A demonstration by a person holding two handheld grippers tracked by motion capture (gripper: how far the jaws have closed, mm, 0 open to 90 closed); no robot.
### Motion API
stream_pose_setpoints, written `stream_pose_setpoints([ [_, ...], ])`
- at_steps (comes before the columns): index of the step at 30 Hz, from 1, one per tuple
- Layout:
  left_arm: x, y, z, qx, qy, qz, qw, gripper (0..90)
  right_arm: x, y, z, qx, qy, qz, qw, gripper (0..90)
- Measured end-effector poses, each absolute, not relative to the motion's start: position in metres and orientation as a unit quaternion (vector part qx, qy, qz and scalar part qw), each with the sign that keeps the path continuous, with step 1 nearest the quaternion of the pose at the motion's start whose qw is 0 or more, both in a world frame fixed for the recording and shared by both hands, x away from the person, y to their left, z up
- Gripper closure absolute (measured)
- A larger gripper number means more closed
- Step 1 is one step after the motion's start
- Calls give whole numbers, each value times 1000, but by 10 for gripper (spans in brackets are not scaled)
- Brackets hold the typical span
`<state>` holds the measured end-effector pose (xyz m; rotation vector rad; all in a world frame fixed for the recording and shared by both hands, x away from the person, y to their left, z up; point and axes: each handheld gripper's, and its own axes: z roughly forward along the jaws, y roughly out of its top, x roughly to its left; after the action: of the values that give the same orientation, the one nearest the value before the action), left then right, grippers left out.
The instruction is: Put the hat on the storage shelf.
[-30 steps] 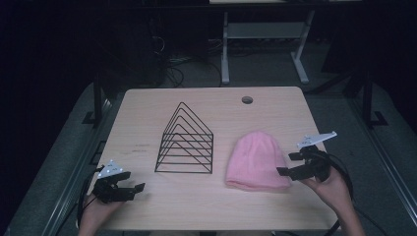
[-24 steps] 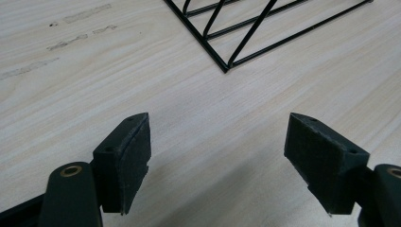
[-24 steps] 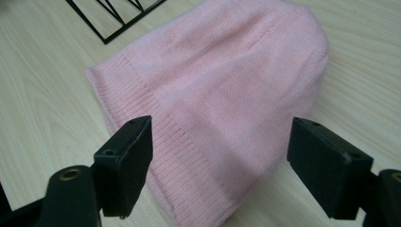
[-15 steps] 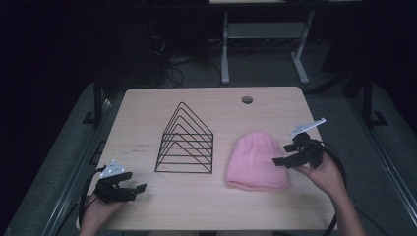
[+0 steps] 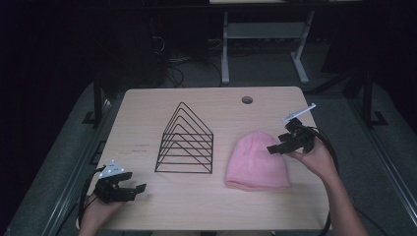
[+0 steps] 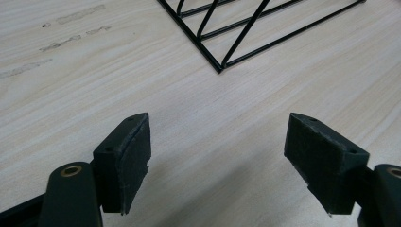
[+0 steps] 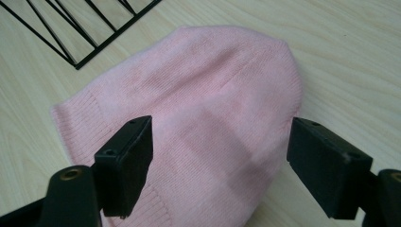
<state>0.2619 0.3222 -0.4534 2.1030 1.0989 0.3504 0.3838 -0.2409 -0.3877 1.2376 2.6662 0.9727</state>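
A pink knitted beanie (image 5: 255, 160) lies flat on the wooden table (image 5: 216, 110), right of centre, its ribbed brim toward the person. My right gripper (image 5: 275, 147) hovers open over the hat's right edge, and in the right gripper view the beanie (image 7: 198, 118) spreads beneath its spread jaws. A black wire triangular rack (image 5: 186, 140) stands at the table's middle. My left gripper (image 5: 132, 191) rests open near the front left corner, apart from the rack, whose corner (image 6: 220, 61) shows ahead of its jaws with bare wood between them.
A round cable hole (image 5: 247, 100) sits in the table's far right part. Behind the table stand a white metal frame (image 5: 265, 44) and loose cables (image 5: 172, 64) on the dark floor. Black rails (image 5: 96, 105) flank both table sides.
My right gripper has moved up and left from beside the hat's brim to over its right edge. The left gripper has barely shifted.
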Motion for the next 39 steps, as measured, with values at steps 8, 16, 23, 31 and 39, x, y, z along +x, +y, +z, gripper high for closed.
stream_pose_setpoints([
  [8, 262, 321, -454, 818, 425, 133, 363, 238, 402, -238, -390, 407, 864, 295, 13, 231],
  [16, 262, 323, -454, 814, 430, 130, 368, 238, 423, -232, -398, 415, 866, 280, -4, 231],
  [23, 265, 322, -454, 814, 430, 124, 370, 237, 438, -230, -403, 423, 864, 272, -11, 245],
  [31, 267, 324, -455, 817, 427, 122, 368, 237, 454, -230, -415, 439, 861, 254, -32, 290],
  [39, 267, 324, -456, 819, 426, 121, 365, 237, 466, -220, -424, 449, 862, 232, -34, 405],
])
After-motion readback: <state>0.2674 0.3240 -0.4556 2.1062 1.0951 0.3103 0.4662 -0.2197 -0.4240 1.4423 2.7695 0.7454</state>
